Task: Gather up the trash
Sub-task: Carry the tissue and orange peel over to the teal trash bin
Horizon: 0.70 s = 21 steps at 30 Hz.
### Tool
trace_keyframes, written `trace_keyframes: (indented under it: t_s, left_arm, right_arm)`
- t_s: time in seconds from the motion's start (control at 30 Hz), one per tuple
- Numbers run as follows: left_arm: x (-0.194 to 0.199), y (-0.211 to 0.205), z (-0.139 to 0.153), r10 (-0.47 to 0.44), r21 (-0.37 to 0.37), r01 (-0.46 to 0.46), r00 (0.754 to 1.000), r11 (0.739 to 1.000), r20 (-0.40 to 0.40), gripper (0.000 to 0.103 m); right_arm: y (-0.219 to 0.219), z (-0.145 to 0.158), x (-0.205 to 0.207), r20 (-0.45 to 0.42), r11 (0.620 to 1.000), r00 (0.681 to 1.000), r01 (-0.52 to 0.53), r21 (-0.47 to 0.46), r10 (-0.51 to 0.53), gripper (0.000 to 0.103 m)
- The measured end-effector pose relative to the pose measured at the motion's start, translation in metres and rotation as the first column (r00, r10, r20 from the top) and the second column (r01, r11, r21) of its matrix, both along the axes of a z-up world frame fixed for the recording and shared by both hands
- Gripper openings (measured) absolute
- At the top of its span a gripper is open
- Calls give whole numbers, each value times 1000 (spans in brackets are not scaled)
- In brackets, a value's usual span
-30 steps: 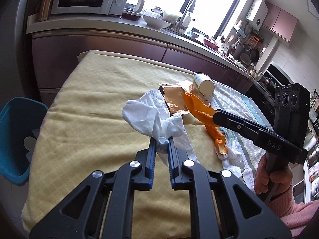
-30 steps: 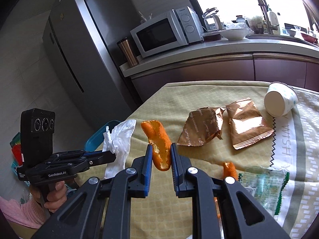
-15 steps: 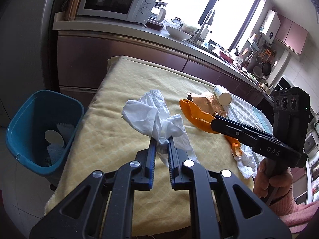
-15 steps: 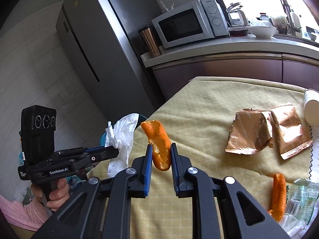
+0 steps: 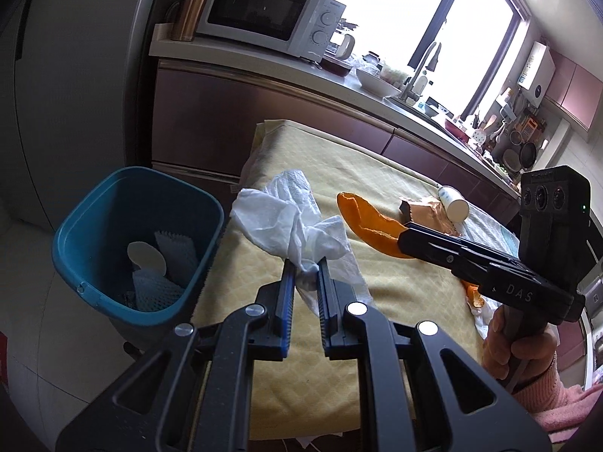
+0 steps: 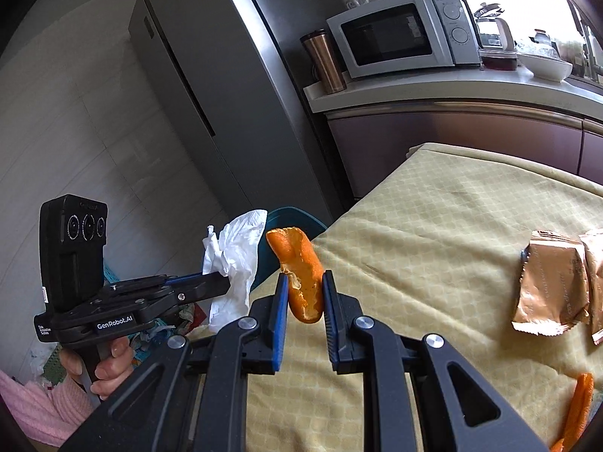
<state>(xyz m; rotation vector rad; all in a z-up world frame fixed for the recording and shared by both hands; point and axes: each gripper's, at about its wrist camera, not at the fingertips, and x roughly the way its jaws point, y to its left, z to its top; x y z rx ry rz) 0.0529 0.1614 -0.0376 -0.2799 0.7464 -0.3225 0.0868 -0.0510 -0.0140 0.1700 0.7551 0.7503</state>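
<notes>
Our left tongs [image 5: 304, 268] pinch crumpled white tissue [image 5: 290, 218], right tongs [image 6: 304, 286] grip curved orange peel [image 6: 299, 275] — the blue plastic bin [image 5: 94, 226] beside the table [image 5: 395, 286] holds white foam netting [image 5: 166, 263].

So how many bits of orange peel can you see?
2, possibly more hidden. One orange peel is held between the right gripper's fingers, near the table's bin-side edge; a second peel lies on the yellow tablecloth at the right.

Two orange peels [image 6: 304, 278] [image 6: 576, 410], two foil wrappers [image 6: 552, 290] [image 6: 595, 282], one bin [image 5: 124, 233].
</notes>
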Motion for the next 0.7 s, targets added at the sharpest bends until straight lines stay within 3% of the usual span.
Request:
trace_keyframes:
  t_s: [0.7]
  left_arm:
    - [7,63,-1,159,18,-159,987,987,-6,12]
  right_arm:
    - [72,0,27,-28,993,993,-114,-23,113,16]
